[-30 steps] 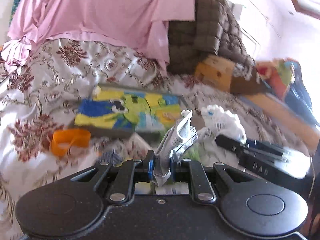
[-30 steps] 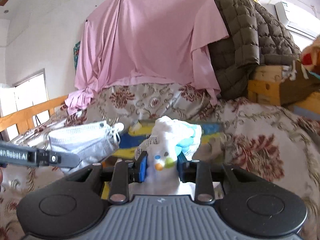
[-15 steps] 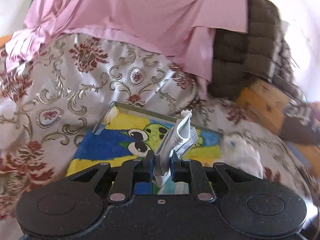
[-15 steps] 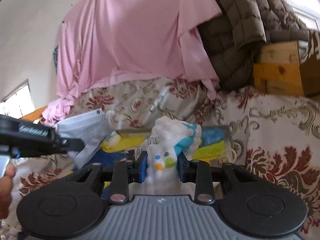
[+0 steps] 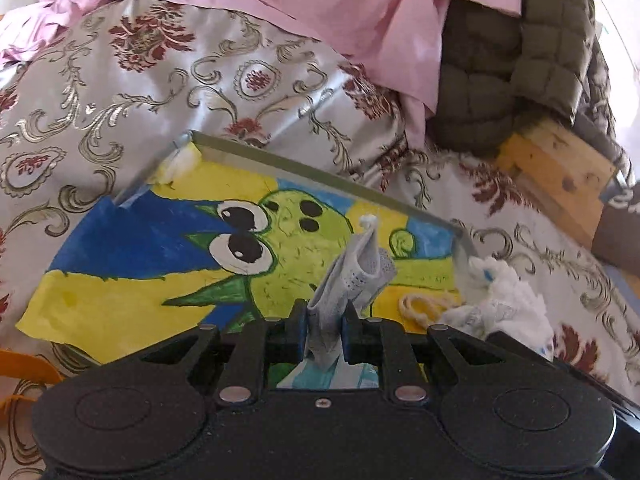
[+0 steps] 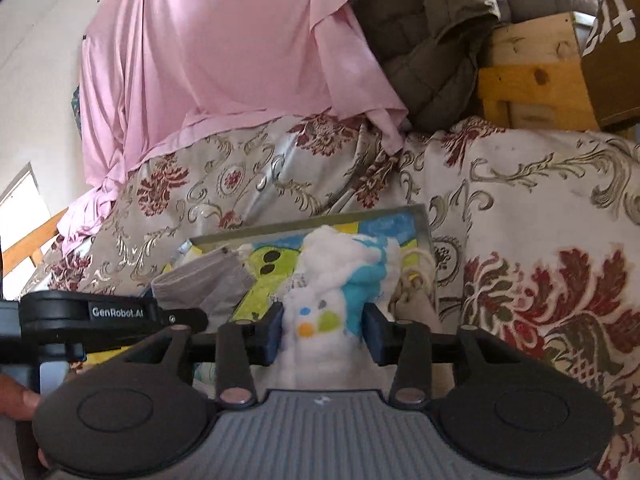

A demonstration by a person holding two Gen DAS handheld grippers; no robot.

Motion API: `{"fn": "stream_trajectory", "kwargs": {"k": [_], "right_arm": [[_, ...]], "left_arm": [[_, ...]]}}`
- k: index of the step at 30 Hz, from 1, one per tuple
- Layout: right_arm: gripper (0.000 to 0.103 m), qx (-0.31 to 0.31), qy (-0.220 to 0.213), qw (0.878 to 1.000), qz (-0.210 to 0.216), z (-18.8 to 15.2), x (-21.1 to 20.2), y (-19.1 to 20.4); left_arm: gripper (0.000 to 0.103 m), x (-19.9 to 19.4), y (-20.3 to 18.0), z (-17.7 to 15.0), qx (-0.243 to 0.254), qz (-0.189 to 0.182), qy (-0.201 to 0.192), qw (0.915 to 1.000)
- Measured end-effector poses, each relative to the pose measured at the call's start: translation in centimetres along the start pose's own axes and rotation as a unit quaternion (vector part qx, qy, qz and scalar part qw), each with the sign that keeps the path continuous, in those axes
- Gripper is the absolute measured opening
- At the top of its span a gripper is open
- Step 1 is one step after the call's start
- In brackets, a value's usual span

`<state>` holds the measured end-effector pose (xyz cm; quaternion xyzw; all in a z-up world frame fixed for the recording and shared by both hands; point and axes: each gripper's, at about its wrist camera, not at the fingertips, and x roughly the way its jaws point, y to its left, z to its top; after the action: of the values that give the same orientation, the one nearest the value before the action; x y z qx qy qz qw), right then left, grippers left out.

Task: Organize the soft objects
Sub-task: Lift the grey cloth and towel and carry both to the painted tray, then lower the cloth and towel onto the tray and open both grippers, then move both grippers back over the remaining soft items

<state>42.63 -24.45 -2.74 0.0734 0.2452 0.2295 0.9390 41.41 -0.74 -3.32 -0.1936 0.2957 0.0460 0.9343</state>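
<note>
A shallow grey-rimmed tray lined with a painted green frog lies on the floral bedspread. My left gripper hovers over its near side with a folded grey-white face mask pressed between the pads; its jaws are just starting to open. My right gripper is at the tray's right end. Its jaws are opening, and a white fluffy cloth with blue and coloured dots still stands between them, a small gap showing at the right pad. In the right wrist view the mask sticks out left of the cloth.
A cream cord loop lies in the tray's right corner. Behind the tray hang a pink sheet and an olive quilted jacket, beside a wooden crate. An orange band lies at the left. A person's hand holds the left gripper.
Both grippers have come forward and down over the frog tray, which now fills the views. The right jaws have widened around the white cloth. The mask stays clamped in the left.
</note>
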Motion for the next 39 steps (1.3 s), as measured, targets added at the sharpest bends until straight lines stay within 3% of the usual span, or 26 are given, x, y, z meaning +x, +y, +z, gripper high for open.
{"fn": "stream_trajectory", "kwargs": {"k": [13, 19, 22, 27, 33, 39], "right_arm": [[0.076, -0.025, 0.0, 1.0, -0.003, -0.3, -0.5, 1.3], [0.087, -0.031, -0.007, 0.999, -0.016, -0.1, -1.1, 1.4], [0.092, -0.033, -0.017, 0.999, -0.019, 0.1, -1.7, 1.5], [0.101, -0.041, -0.039, 0.998, -0.014, 0.2, -3.7, 2.6], [0.103, -0.062, -0.062, 0.996, -0.007, -0.3, -6.7, 4.6], [0.103, -0.076, -0.081, 0.994, 0.006, -1.3, -10.4, 6.7]], "left_arm": [[0.032, -0.8, 0.3, -0.2, -0.005, 0.009, 0.007, 0.9999], [0.05, -1.8, 0.7, -0.2, -0.015, 0.011, -0.001, 0.9998], [0.065, -2.9, 0.9, -0.2, -0.019, 0.014, -0.015, 0.9996], [0.079, -6.1, 1.2, -0.5, -0.026, 0.01, -0.043, 0.9987], [0.092, -11.5, 1.2, -1.9, -0.001, 0.012, -0.077, 0.997], [0.098, -17.6, 2.1, -3.9, 0.009, 0.025, -0.104, 0.9943]]}}
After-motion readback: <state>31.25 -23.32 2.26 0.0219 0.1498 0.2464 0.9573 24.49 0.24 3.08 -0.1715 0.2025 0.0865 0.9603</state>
